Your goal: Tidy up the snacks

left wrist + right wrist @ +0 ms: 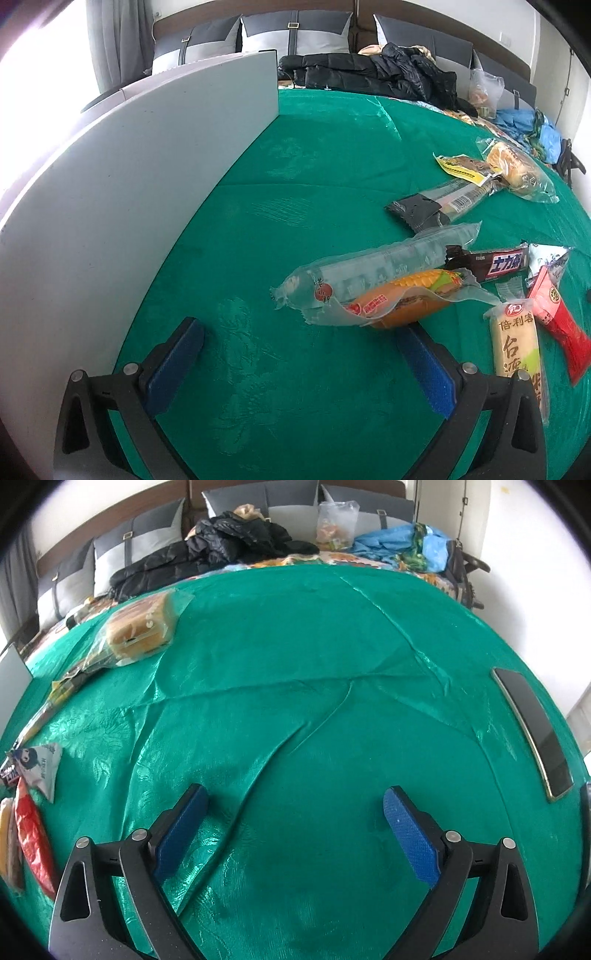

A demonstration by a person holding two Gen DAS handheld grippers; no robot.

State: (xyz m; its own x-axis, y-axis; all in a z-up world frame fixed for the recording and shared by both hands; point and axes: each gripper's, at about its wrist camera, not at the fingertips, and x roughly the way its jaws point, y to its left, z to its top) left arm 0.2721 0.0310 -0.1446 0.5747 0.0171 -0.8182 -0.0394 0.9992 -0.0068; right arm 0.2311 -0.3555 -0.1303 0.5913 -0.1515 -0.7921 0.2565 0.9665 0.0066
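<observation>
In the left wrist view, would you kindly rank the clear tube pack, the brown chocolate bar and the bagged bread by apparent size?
1. Clear tube pack, clearly largest.
2. Bagged bread and brown chocolate bar: similar, and the bread lies farther away, so unranked.

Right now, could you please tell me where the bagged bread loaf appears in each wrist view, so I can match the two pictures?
Left wrist view: the bread loaf lies at the far right, the last of the snacks lined up along the green cloth.
Right wrist view: the bread loaf lies at the upper left, near the cloth's far edge.
Shared landmark: the black jacket heaped beyond the cloth.
</observation>
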